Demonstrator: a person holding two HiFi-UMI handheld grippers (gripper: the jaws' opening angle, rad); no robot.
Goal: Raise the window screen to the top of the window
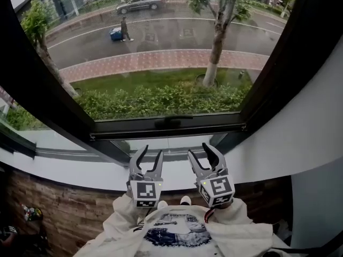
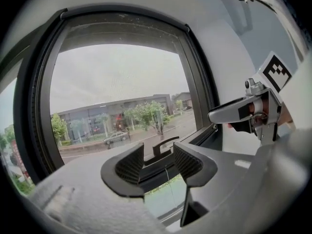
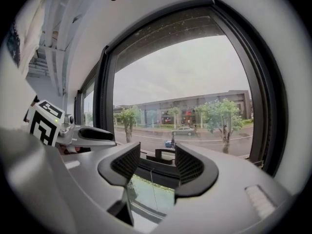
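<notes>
The window screen's dark bottom bar [image 1: 134, 129] lies low across the window, just above the sill, with a black handle [image 1: 171, 123] at its middle. Fine mesh covers the pane above it. My left gripper [image 1: 150, 157] and right gripper [image 1: 203, 155] hang side by side below the bar, apart from it, both open with nothing between the jaws. The left gripper view has the handle [image 2: 165, 145] just beyond the left gripper [image 2: 158, 162]. In the right gripper view the handle [image 3: 162, 154] sits past the right gripper [image 3: 157, 163]. A thin cord [image 2: 167, 177] hangs under the bar.
A white sill [image 1: 80, 170] runs below the dark window frame [image 1: 278, 63], and a white wall [image 1: 316, 133] stands at the right. Brick cladding [image 1: 69, 213] lies under the sill. Outside are a hedge, trees, a road and a car.
</notes>
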